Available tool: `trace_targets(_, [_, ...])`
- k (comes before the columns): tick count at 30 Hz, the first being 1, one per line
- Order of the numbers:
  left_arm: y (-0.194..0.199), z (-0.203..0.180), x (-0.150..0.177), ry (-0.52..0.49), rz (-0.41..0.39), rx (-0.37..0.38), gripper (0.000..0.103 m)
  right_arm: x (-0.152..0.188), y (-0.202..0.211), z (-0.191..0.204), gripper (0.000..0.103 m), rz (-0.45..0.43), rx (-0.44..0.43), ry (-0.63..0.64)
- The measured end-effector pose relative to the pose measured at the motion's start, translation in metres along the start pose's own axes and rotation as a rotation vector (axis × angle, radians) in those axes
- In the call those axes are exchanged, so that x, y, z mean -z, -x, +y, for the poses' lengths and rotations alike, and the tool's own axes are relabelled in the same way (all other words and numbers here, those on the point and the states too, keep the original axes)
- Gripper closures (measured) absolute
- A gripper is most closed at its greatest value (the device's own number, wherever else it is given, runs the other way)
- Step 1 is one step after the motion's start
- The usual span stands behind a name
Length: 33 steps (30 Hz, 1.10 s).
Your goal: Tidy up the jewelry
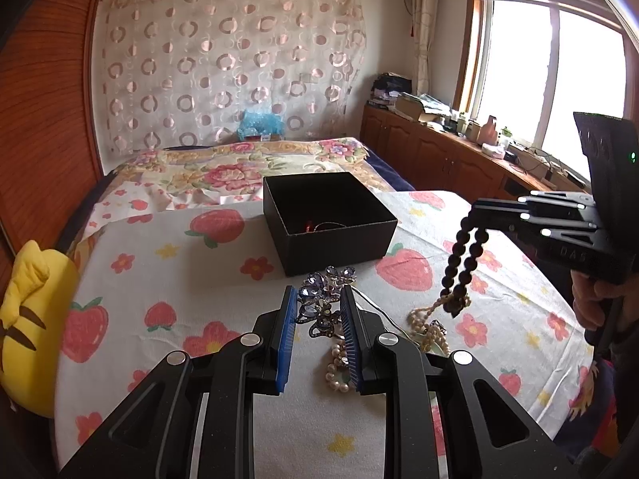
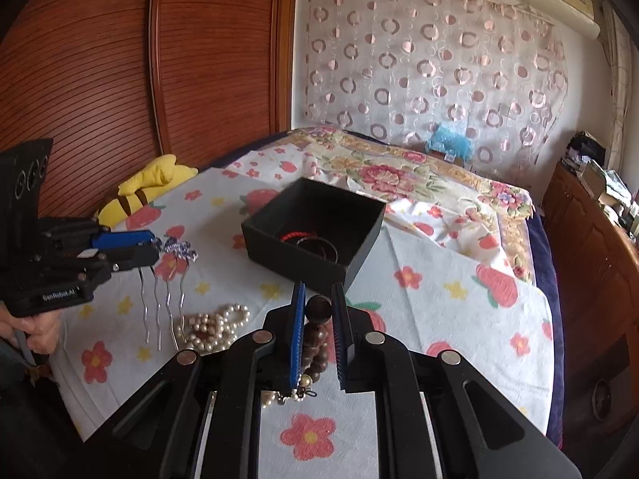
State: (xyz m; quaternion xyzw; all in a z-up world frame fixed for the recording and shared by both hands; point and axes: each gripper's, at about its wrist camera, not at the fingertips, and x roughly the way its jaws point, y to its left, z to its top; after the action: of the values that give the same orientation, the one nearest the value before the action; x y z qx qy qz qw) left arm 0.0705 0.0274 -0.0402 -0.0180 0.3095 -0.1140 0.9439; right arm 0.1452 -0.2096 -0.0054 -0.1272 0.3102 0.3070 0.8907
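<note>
My left gripper point(image 1: 318, 305) is shut on a purple jewelled hair comb point(image 1: 325, 291), held above the cloth; in the right wrist view the comb point(image 2: 175, 253) shows its metal prongs hanging down from the left gripper point(image 2: 157, 249). My right gripper point(image 2: 318, 303) is shut on a dark wooden bead bracelet point(image 2: 318, 311), which dangles from it in the left wrist view point(image 1: 463, 263). An open black box point(image 1: 327, 219) stands behind on the cloth, with a red cord and a dark bangle point(image 2: 315, 243) inside. A pearl necklace point(image 2: 211, 325) lies on the cloth.
The strawberry-print cloth point(image 1: 179, 279) covers the work surface on a bed with a floral quilt point(image 1: 239, 167). A yellow plush toy point(image 1: 28, 327) lies at the left edge. A wooden wardrobe stands left; a cluttered cabinet point(image 1: 459, 147) runs under the window at right.
</note>
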Motion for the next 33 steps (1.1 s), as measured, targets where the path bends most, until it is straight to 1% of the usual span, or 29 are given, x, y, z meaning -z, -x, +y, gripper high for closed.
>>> trace_targets(8, [0.0,0.0,-0.001,-0.001,-0.001,0.001,0.082,-0.017,0.016,-0.002,0.088,-0.035,0.018,0.019])
trace_targets(17, [0.001,0.0,-0.001,-0.001,-0.003,0.0,0.082,-0.047,0.037,0.002,0.088,-0.083,0.046,0.063])
trace_targets(25, [0.009,-0.002,-0.01,0.002,-0.021,-0.001,0.082,-0.068,0.061,0.006,0.088,-0.128,0.071,0.097])
trace_targets(33, [0.002,0.0,-0.01,0.012,-0.011,-0.005,0.082,-0.093,0.081,0.011,0.088,-0.17,0.096,0.13])
